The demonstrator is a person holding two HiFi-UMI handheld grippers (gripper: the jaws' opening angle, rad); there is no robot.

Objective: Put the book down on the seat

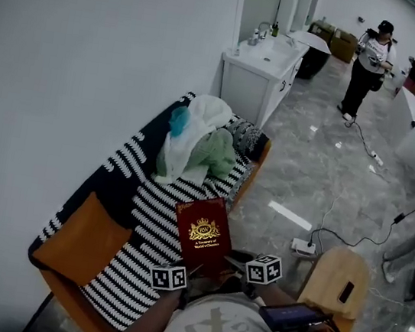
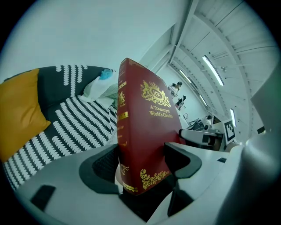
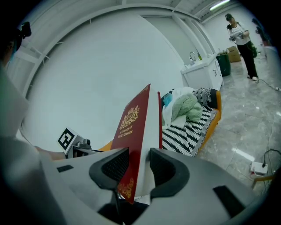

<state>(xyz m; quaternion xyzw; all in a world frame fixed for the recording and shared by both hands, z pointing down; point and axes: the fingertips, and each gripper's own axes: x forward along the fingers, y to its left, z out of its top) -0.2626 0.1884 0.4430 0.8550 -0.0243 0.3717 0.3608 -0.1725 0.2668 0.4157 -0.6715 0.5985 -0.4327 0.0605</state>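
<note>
You're holding the book [image 1: 203,234] with both tools, in the lower centre of the head view. It's standing upright with its red and gold cover facing the camera.

The left gripper [image 2: 142,165] is clamping the bottom of the book at the spine side. Its jaws are pressing on the front and back covers, spread only as wide as the book is thick. The right gripper [image 3: 139,169] is pinching the bottom at the page-edge side, with one pad on the front cover and the other against the white page block.

The book is hanging over the near front part of the seat [image 1: 142,244], which has a black and white striped cover. I can't tell if it's touching the seat.

An orange cushion [image 1: 76,242] is lying at lower left. A pile of clothes [image 1: 196,140] is sitting at the far end of the seat, above centre. A wooden stool [image 1: 336,285] is standing at lower right, well apart from the book.
</note>
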